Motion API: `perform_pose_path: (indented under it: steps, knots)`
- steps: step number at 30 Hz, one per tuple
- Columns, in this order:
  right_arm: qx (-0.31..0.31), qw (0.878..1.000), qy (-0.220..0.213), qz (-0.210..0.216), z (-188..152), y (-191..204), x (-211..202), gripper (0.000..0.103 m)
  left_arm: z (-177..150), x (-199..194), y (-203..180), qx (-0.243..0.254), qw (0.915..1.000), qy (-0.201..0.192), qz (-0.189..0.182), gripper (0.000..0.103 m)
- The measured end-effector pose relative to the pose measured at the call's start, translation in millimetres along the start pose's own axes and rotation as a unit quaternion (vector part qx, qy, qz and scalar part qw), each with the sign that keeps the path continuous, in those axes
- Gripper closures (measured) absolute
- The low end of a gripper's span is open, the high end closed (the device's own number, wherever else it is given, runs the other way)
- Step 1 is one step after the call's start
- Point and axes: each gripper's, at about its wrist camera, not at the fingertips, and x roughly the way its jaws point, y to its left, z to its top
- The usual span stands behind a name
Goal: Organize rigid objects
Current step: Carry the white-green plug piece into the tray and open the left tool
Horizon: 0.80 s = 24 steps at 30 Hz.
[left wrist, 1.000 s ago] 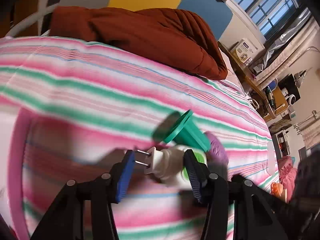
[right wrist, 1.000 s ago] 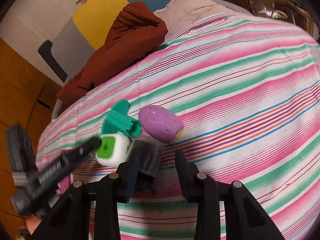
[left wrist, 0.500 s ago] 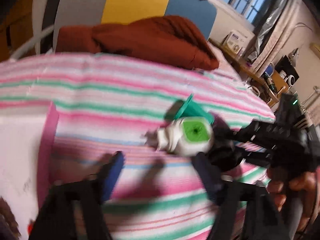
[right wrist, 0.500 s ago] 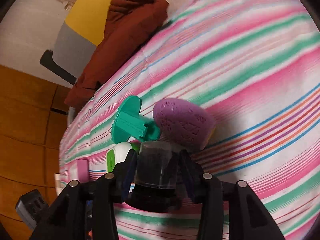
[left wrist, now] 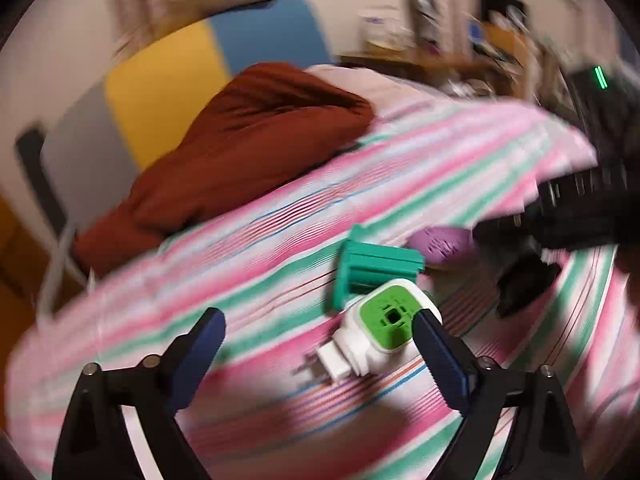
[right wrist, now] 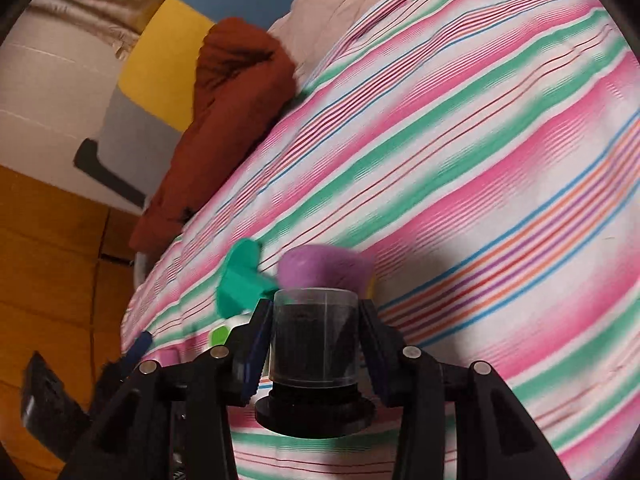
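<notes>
Rigid objects sit clustered on the pink-and-green striped bedsheet point(left wrist: 280, 232), below the rust-brown bundled blanket point(left wrist: 248, 148).

Left wrist view: left gripper point(left wrist: 320, 340) spread wide, holding nothing. White plastic plug adapter with green square face point(left wrist: 380, 332) lies on the sheet between the fingers, close to the right-side finger; contact unclear through blur. Teal plastic flanged piece point(left wrist: 372, 272) lies on its side, touching the adapter's far edge. Purple egg-shaped textured object point(left wrist: 440, 244) just beyond the teal piece. Right gripper's dark body enters at the right edge with a dark shape under it.

Right wrist view: right gripper point(right wrist: 316, 340) closed on a dark translucent cylindrical canister with black flanged base point(right wrist: 314, 344), pads pressing both walls. Purple object and teal piece lie just beyond the canister; the adapter's green face peeks out left of it.

Risk, judged: smooth round walls may let the canister slip or twist. Setting it down close may nudge the purple object, which would roll on soft bedding.
</notes>
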Motion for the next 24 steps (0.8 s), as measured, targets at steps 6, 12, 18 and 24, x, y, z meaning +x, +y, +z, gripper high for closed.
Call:
perform_pose_path:
  steps: [6,12,18,24]
  knots:
    - [0.016,1.0,-0.001,0.005,6,-8,-2,0.06,-4,24,-22,0.11,0.9929,0.037,-0.022,0.008]
    - [0.019,1.0,0.002,0.001,5,-8,-1,0.06,-16,8,-23,0.054,0.9918,0.043,-0.107,0.028]
    - [0.019,1.0,-0.004,-0.003,3,-6,2,0.06,-2,8,-19,0.043,0.9974,0.007,-0.057,0.015]
    - [0.005,1.0,-0.007,-0.008,3,-2,2,0.06,-6,35,-9,-0.029,0.9957,0.049,-0.072,0.049]
